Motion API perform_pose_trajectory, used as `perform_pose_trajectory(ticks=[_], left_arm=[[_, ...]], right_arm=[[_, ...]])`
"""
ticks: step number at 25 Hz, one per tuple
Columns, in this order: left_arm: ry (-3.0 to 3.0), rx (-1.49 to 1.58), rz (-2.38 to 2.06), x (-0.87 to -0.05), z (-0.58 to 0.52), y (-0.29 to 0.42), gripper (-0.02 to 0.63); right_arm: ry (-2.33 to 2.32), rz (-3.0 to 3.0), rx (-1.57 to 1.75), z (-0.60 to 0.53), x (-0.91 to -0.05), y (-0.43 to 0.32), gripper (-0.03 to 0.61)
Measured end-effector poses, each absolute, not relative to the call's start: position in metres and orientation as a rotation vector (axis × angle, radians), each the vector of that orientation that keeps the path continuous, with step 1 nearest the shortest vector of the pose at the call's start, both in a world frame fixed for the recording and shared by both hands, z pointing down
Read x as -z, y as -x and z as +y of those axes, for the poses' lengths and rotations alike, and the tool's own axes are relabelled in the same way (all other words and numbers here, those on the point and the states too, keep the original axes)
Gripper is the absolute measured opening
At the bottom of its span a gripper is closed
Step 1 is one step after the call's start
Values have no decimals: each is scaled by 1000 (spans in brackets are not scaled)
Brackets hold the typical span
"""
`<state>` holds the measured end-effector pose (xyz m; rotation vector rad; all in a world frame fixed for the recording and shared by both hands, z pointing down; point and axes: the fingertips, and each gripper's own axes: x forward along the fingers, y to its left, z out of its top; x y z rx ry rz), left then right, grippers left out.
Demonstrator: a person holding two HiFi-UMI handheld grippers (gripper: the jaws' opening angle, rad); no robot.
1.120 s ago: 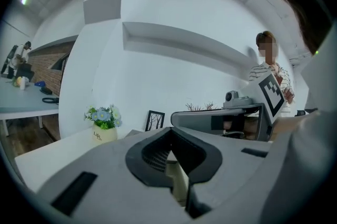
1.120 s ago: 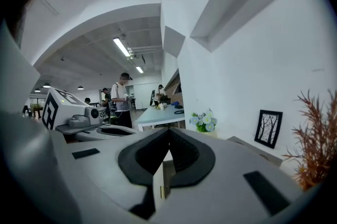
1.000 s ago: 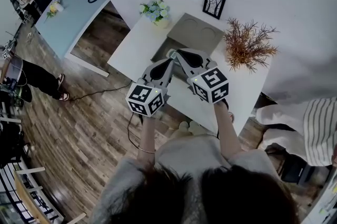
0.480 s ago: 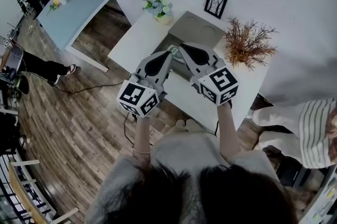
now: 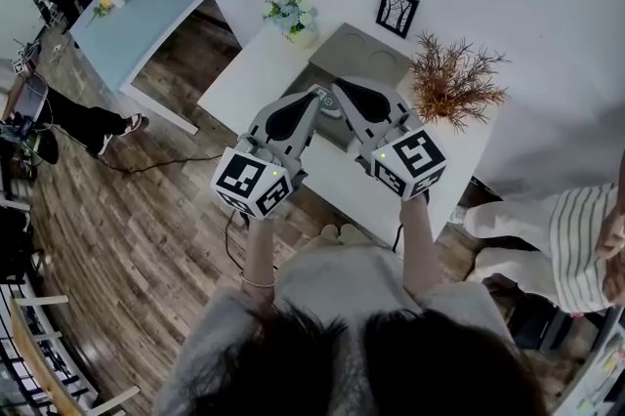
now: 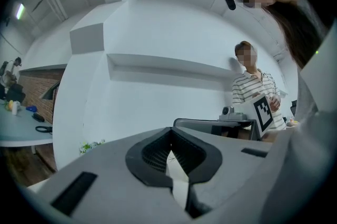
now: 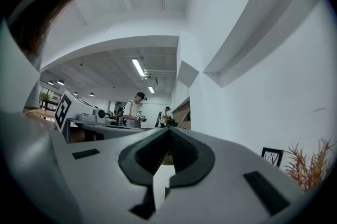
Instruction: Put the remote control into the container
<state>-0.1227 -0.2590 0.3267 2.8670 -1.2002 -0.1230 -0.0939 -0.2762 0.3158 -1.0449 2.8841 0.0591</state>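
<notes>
both grippers are held level over the white tabletop (image 5: 252, 77), side by side, noses converging above the grey container (image 5: 369, 58). the left gripper (image 5: 314, 97) is seen clenched: in its own view the dark pads meet at the tip and nothing is gripped between them, only bare wall beyond. the right gripper (image 5: 338, 89) is clenched as well, its jaws closed on nothing, with a framed picture (image 7: 272, 155) and a dried plant (image 7: 310, 165) showing past its flank.

the remote control cannot be picked out for certain. neither pair of jaws carries it, and the spot where the two noses meet over the container is mostly covered by the gripper bodies, so if it lies there it is hidden; that is a guess, not something seen. empty, closed jaws parked together over the container would suit a job judged as either finished or not yet begun, and the frames do not settle which.

the container is set at the back of the tabletop against the wall, flanked by a small pot of flowers (image 5: 290, 21) and the dried plant, which leaves the front edge free for the arms. a person in a striped shirt (image 6: 254, 89) is caught standing off to the side.
</notes>
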Motion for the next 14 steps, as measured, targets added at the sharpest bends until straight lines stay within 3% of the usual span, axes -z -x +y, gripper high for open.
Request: perform_pose_trajectory(ticks=[14], left_arm=[[-2897, 135, -1195, -317, -256, 116, 5]], right_arm=[[1026, 2883, -99, -275, -308, 93, -3]])
